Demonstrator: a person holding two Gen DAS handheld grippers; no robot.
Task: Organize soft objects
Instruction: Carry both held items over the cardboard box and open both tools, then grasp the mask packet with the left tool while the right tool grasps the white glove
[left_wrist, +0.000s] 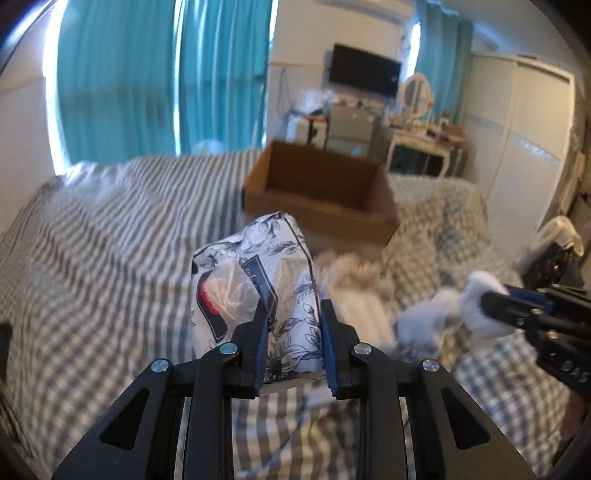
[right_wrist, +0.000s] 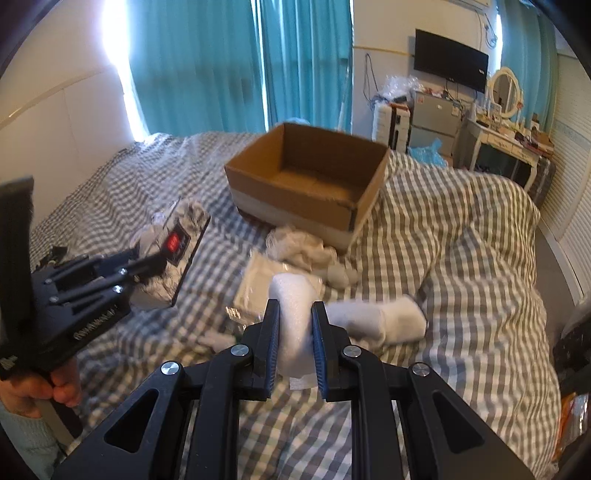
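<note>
My left gripper (left_wrist: 294, 314) is shut on a floral-print tissue pack (left_wrist: 255, 280) and holds it above the checked bed; it also shows in the right wrist view (right_wrist: 177, 251). My right gripper (right_wrist: 294, 314) is shut on a white sock (right_wrist: 293, 314), whose other end (right_wrist: 384, 321) trails to the right. That sock shows at the right of the left wrist view (left_wrist: 476, 306). An open cardboard box (right_wrist: 295, 199) stands on the bed beyond both grippers, also in the left wrist view (left_wrist: 317, 206).
A crumpled white cloth (right_wrist: 303, 251) and a clear flat packet (right_wrist: 258, 284) lie on the bed in front of the box. Teal curtains (right_wrist: 221, 62) hang behind. A dresser with a mirror (right_wrist: 506, 92) stands at the far right.
</note>
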